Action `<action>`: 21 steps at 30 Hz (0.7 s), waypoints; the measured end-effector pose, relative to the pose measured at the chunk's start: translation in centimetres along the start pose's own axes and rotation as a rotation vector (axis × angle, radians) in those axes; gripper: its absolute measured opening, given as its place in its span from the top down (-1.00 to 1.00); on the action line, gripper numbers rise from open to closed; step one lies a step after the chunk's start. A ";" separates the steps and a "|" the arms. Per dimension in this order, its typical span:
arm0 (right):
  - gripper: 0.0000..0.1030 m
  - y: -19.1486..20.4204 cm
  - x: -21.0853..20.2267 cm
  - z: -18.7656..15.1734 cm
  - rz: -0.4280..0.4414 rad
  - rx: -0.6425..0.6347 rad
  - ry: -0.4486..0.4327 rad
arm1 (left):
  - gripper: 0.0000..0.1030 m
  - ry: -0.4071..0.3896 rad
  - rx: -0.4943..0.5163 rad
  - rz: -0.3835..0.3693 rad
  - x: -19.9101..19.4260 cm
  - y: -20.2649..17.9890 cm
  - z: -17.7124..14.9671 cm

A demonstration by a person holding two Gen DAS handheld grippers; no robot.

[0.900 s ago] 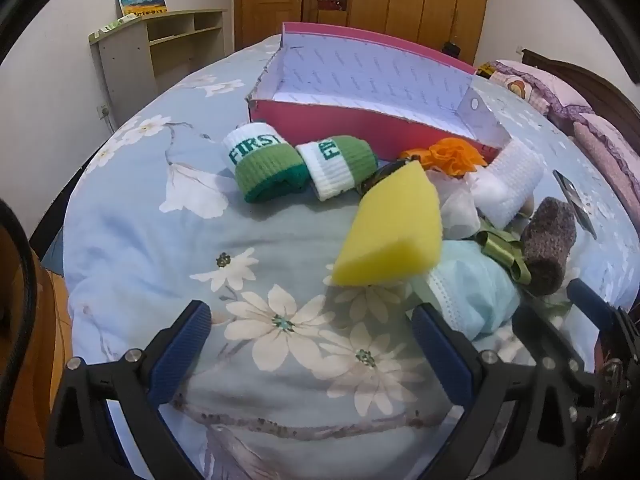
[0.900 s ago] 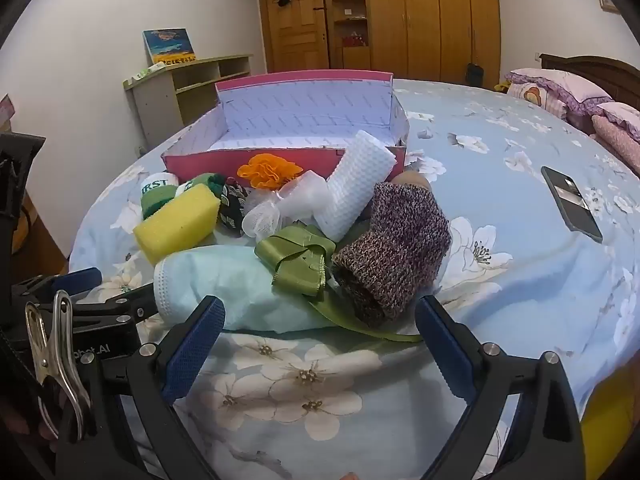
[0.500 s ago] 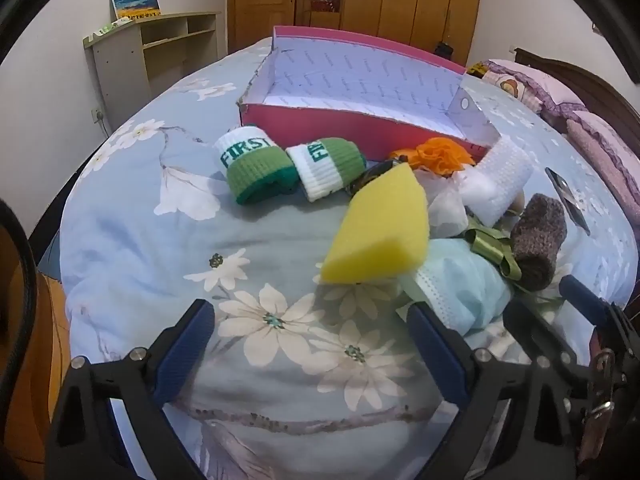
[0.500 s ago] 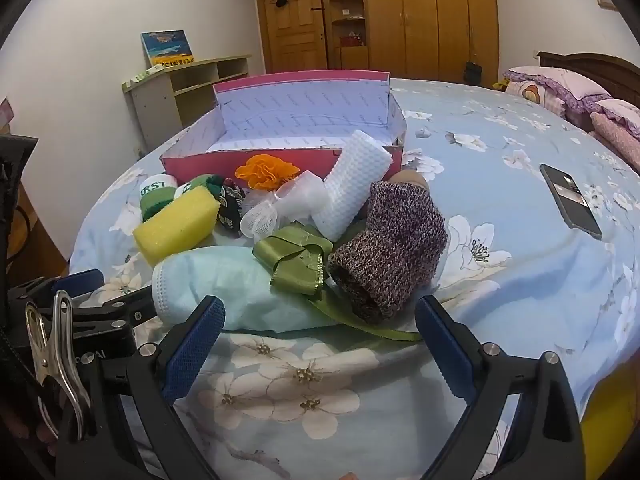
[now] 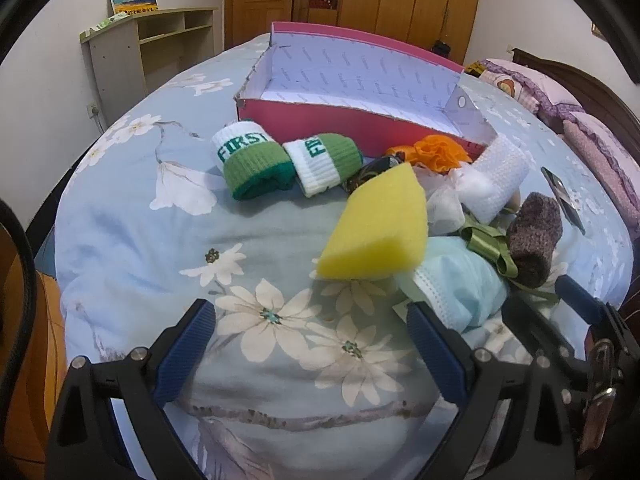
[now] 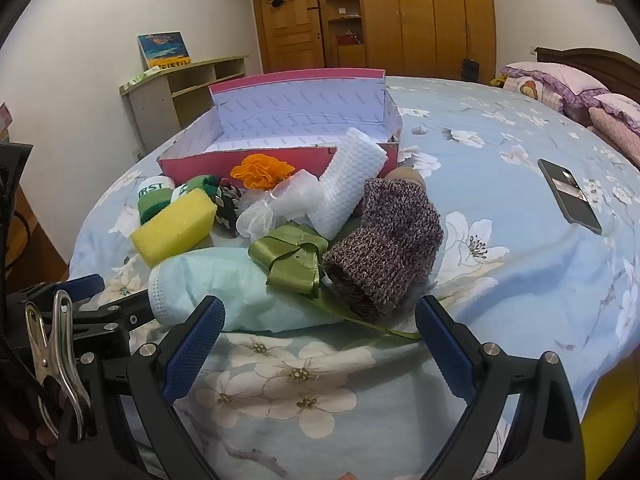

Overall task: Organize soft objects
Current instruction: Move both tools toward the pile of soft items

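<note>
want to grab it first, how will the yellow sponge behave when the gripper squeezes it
The yellow sponge looks like porous foam, so it will probably compress between the pads and feel light. It lies tilted on the face mask, so a push would likely slide or tip it off. Its blocky shape makes rolling unlikely.

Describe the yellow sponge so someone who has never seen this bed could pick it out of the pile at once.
Find the pink box on the floral bedspread; a heap of soft things lies in front of it. On the heap's side nearer the two green-and-white rolled socks, the yellow sponge leans on a pale blue mask. It is the only plain bright yellow, flat-faced foam block there.
</note>
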State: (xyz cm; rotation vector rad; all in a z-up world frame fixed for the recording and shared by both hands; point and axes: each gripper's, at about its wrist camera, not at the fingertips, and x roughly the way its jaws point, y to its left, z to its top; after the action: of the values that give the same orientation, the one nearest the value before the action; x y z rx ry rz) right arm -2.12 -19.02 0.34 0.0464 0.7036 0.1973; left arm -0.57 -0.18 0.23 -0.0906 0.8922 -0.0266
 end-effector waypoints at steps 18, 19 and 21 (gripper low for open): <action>-0.91 -1.8 0.5 0.2 0.055 0.086 0.029 | -0.65 -0.070 0.089 -0.073 -1.4 -1.4 2.4; -0.89 -2.1 0.4 0.4 0.066 0.096 0.031 | -0.65 -0.069 0.094 -0.074 -1.3 -1.5 2.6; -0.89 -2.5 0.0 0.6 0.082 0.110 0.027 | -0.65 -0.074 0.100 -0.082 -1.2 -1.7 3.0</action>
State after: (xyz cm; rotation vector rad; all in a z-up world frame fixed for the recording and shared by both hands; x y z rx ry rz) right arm -1.30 -21.49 0.54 0.1780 0.7397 0.2386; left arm 1.01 -1.55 3.22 -0.0353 0.8111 -0.1436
